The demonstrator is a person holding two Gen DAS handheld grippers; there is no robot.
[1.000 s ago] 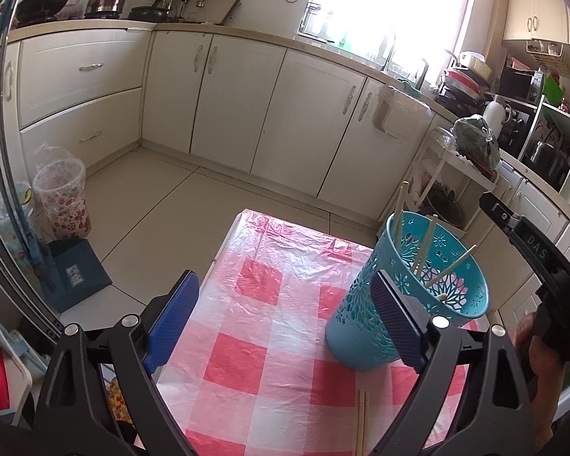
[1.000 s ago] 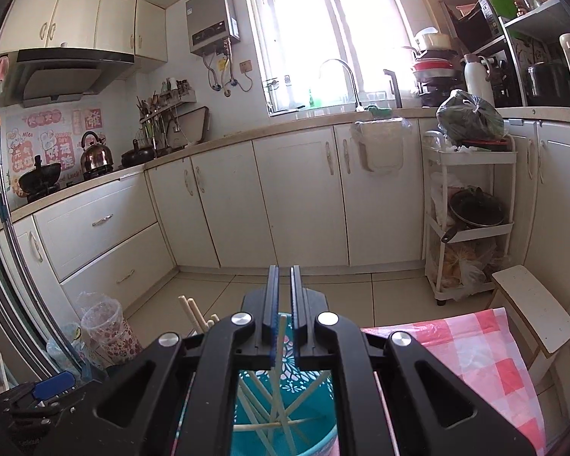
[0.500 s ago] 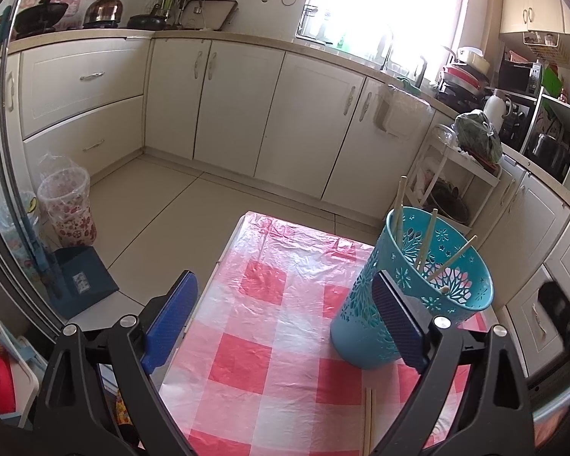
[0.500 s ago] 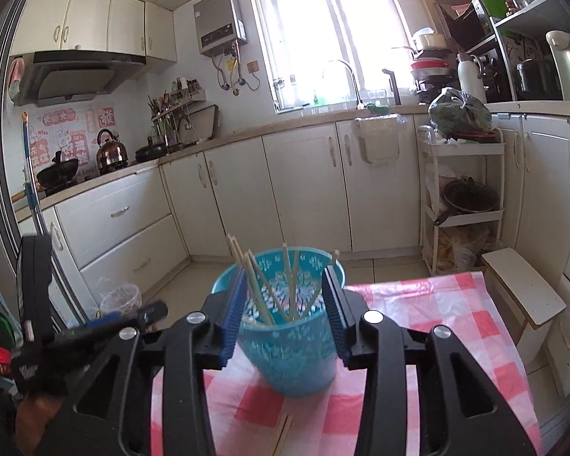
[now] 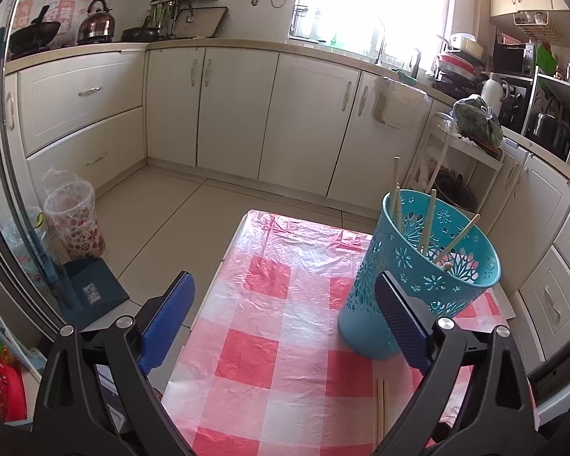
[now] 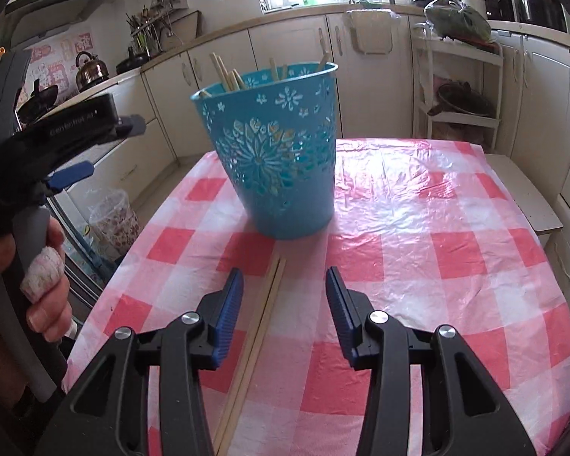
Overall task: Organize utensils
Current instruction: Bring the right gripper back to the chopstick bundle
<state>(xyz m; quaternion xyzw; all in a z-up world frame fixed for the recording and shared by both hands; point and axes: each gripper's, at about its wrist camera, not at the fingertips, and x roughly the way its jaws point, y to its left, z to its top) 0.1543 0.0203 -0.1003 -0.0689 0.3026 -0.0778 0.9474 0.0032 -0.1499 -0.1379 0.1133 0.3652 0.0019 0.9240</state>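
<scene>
Two chopsticks (image 6: 264, 326) between right tool (image 6: 284, 292) pads

A tabletop (image 6: 456, 228) covered with a glossy red-and-white checked plastic cloth (image 5: 285, 304) carried two things. A tall turquoise plastic basket with cut-out flower patterns (image 6: 281, 163) stood upright on the cloth, toward its far side, holding several pale wooden sticks. Just in front of the basket, a pair of pale wooden chopsticks (image 6: 258, 326) lay flat, side by side and touching
</scene>
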